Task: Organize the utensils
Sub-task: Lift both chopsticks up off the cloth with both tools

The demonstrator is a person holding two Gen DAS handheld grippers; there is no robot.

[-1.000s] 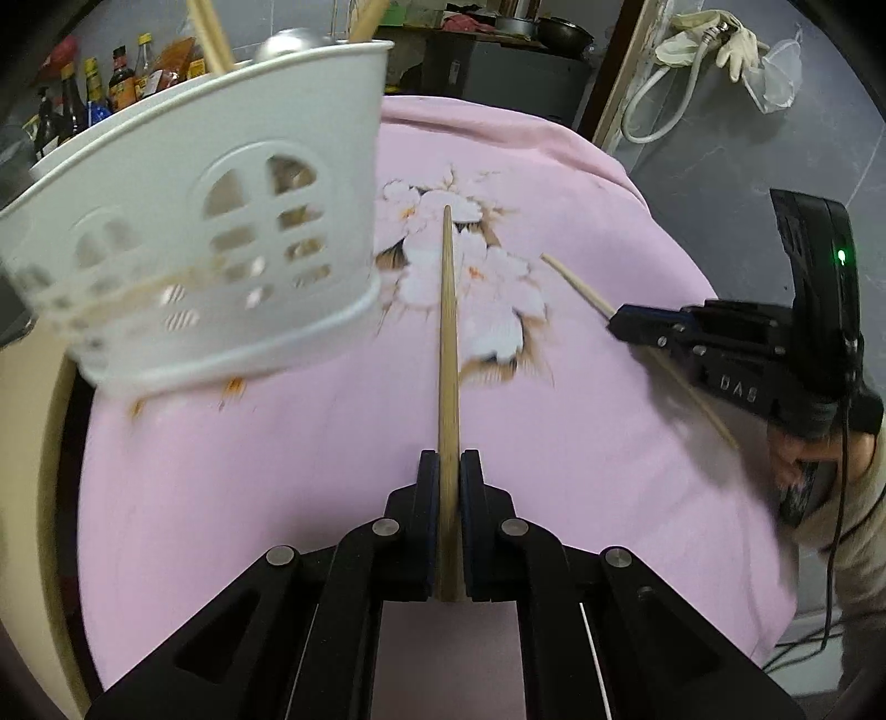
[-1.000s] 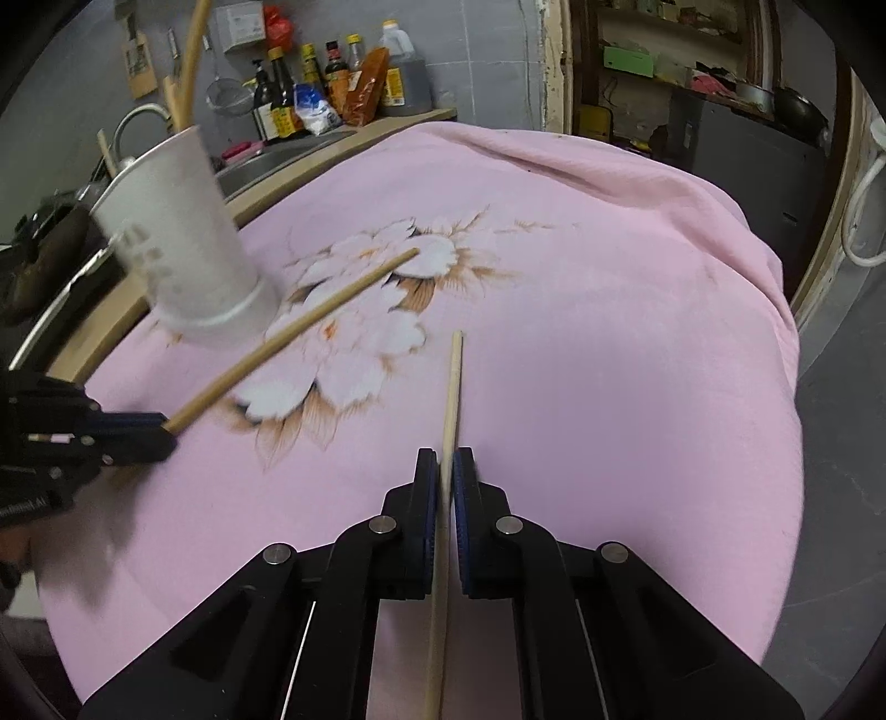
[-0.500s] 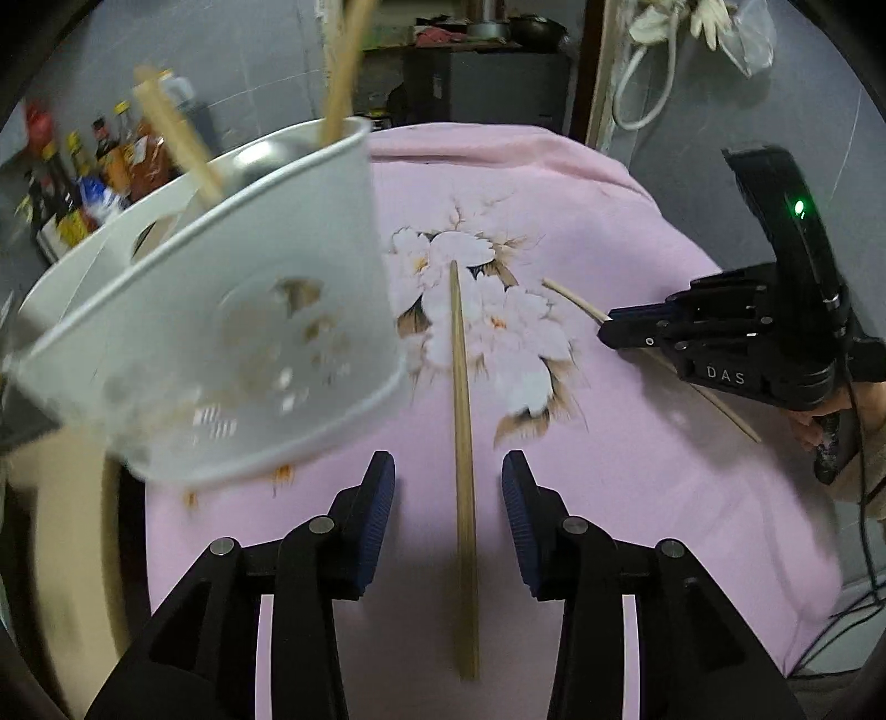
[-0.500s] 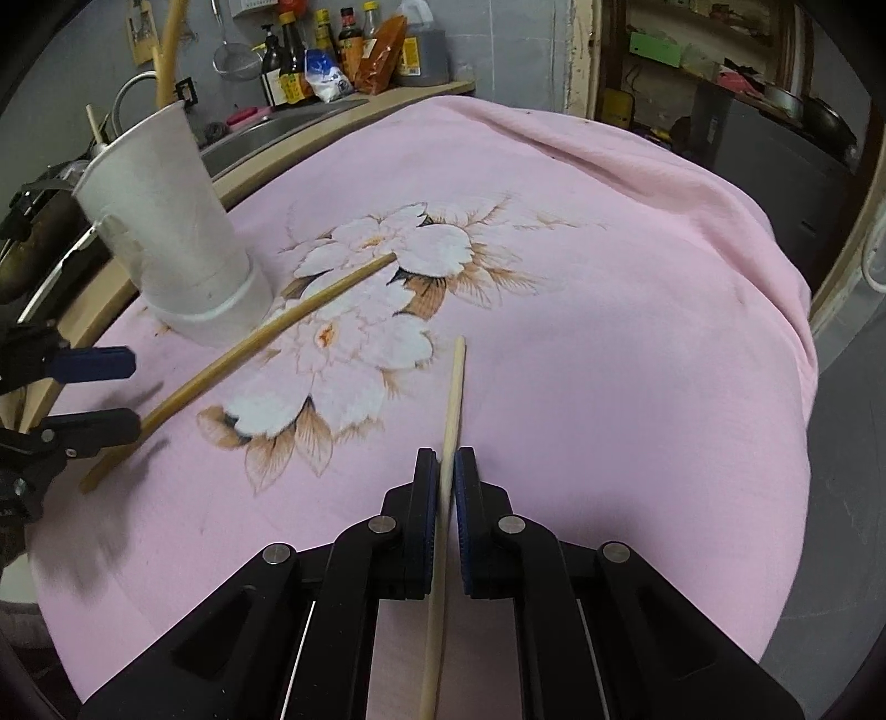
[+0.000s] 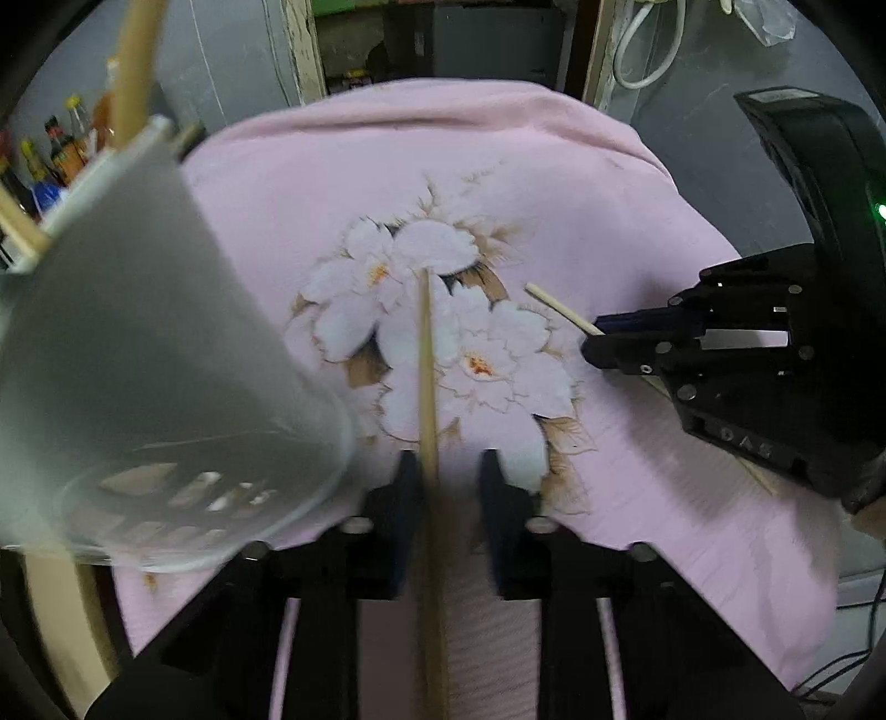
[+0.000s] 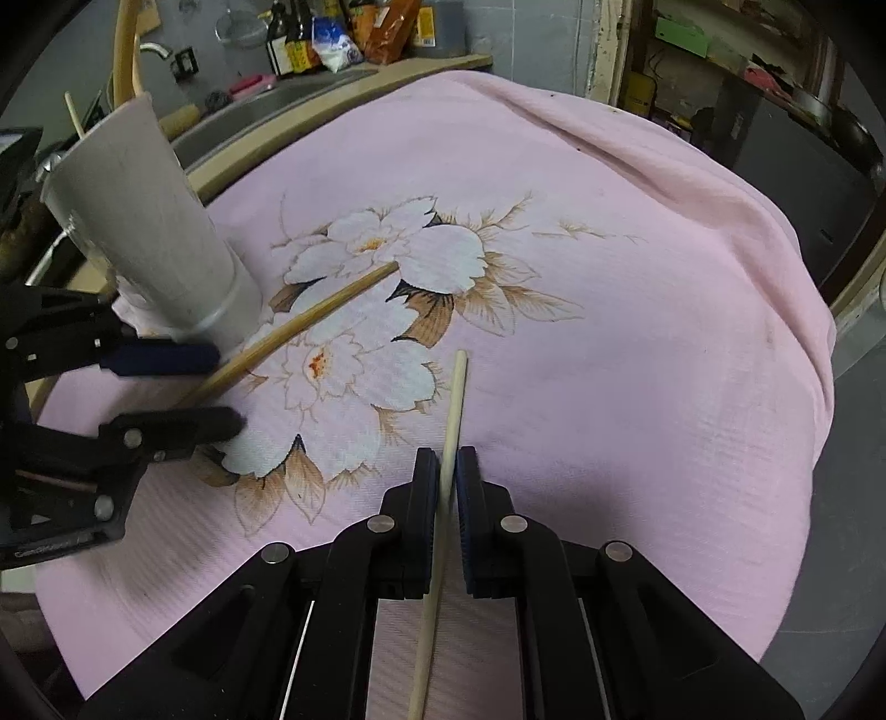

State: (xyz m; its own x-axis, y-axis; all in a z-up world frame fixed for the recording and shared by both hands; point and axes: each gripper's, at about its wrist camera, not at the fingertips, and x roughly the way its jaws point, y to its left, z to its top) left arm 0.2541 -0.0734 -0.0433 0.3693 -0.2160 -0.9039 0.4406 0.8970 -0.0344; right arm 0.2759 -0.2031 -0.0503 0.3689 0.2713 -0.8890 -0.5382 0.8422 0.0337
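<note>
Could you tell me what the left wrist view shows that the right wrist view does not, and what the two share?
Only the left wrist view shows the white cable on the wall. Only the right wrist view shows the sauce bottles sharply, beside a sink edge. Both share the pink cloth, the white utensil holder, the darker chopstick between the left gripper's open jaws, and the pale chopstick clamped in the right gripper.

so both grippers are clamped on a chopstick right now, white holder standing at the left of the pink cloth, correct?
Only the right gripper is clamped on its pale chopstick. The left gripper is open: the right wrist view shows its fingers spread either side of the darker chopstick, which lies on the pink cloth. The white holder at the left is right.
</note>
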